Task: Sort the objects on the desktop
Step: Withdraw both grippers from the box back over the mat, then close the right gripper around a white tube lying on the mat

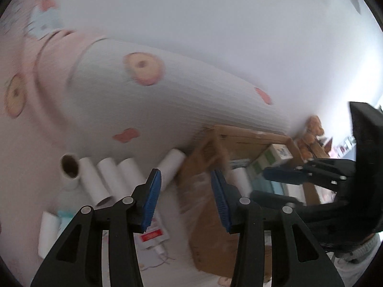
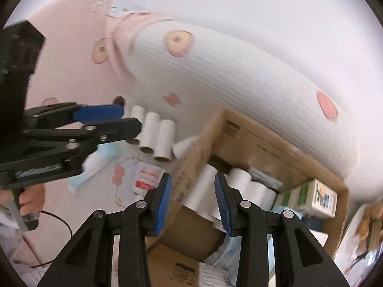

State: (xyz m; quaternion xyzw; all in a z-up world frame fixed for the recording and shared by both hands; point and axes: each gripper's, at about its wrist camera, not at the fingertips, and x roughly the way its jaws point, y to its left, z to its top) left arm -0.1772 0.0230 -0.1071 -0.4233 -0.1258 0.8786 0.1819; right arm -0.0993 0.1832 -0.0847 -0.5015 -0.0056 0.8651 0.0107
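Left wrist view: left gripper (image 1: 185,191), tongs apart and empty, hangs over the cardboard box (image 1: 208,215); loose paper rolls (image 1: 112,177) lie on the sheet by the box's left wall.

Right wrist view: right gripper (image 2: 193,201), tongs apart and empty, sits above the box's rim and the stored rolls (image 2: 239,179). The grippers are close and may clash.

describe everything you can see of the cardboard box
The cardboard box is plain brown, open at the top, with a small printed label on its inner wall. It lies on the pale patterned bedding, beside a row of white paper rolls. Inside are more white rolls, a green and white carton and some light blue packs. No gripper touches it.
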